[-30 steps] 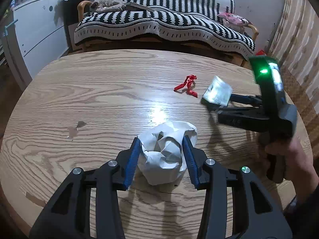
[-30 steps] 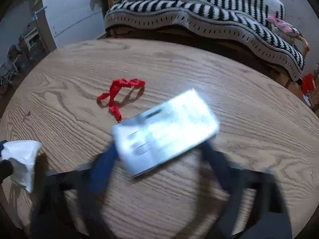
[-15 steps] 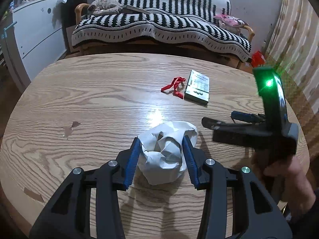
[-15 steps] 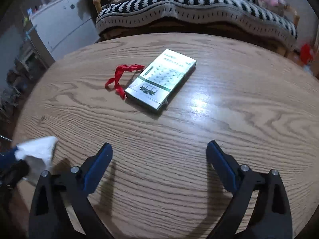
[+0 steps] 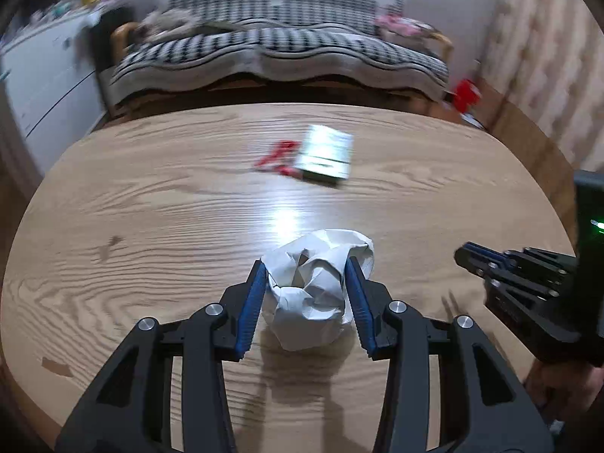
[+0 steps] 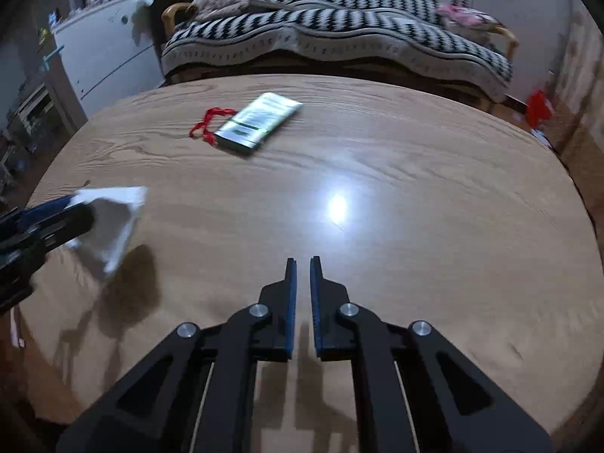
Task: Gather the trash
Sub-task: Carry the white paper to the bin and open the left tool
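So my left tool (image 5: 305,275) has its blue pads clamped on the crumpled white paper wad (image 5: 317,283), held just above the table (image 5: 151,196). Further out, near the far edge, the red ribbon (image 6: 205,126) lies touching the flat silver-green box (image 6: 260,120). My right tool (image 6: 301,264) just snapped closed with nothing in it, well short of that box.

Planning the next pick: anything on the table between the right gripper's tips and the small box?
Nothing: in the right wrist view, bare wood with a light glare runs from the shut right gripper to the box. The red ribbon lies left of the box.
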